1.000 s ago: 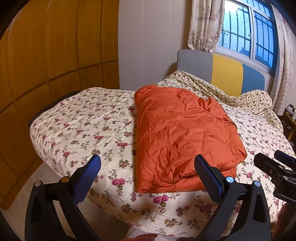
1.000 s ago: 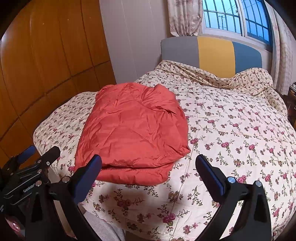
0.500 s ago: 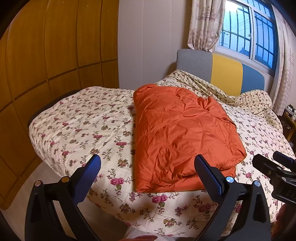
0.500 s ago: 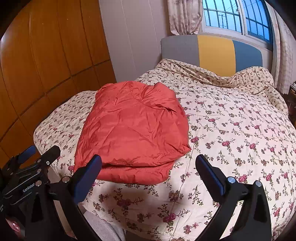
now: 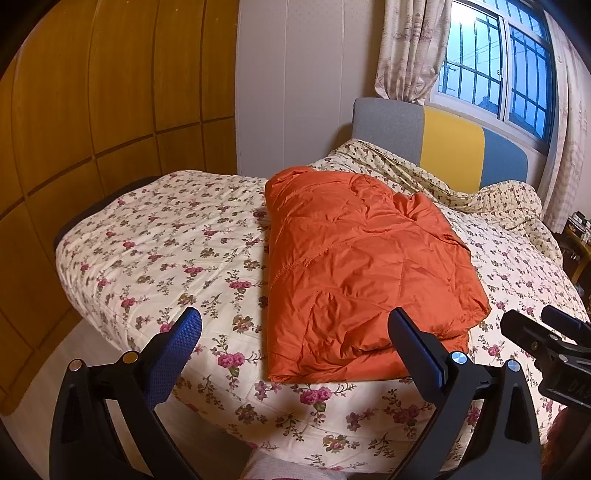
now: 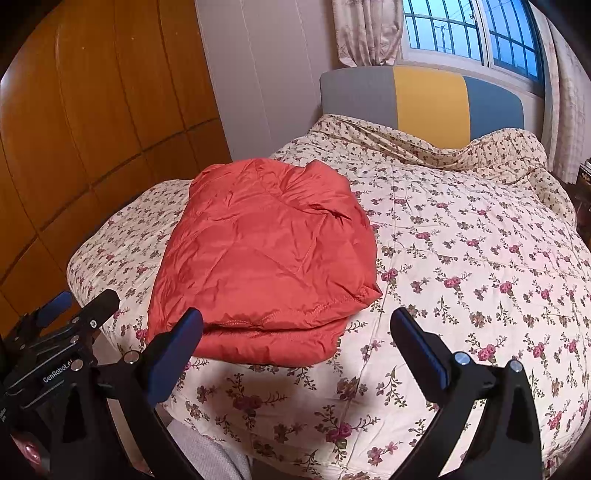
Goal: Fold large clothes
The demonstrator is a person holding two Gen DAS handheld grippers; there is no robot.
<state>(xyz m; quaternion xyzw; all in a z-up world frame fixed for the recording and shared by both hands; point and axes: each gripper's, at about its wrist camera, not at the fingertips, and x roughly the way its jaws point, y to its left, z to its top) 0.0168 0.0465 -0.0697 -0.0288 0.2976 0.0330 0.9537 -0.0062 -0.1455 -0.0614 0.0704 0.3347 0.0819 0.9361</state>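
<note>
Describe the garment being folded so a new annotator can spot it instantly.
Start at the bed under the floral quilt, its grey, yellow and blue headboard below the window. Toward the foot, on the side nearer the wooden wall panels, lies the orange puffer jacket, folded into a rough rectangle. It is the only plain, solid-coloured item on the patterned bedding, and neither gripper touches it.

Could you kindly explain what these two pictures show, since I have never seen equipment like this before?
No robot here: a person holds a two-finger gripper in each hand, each carrying a forward-looking fisheye camera. One picture looks past the left gripper, the other past the right gripper; each also catches its neighbour at the edge. Both are open and hold nothing. Ahead, an orange padded garment, already folded into a rough rectangle, lies on a bed with a floral quilt, near its foot edge. Behind are a headboard and a window.
</note>
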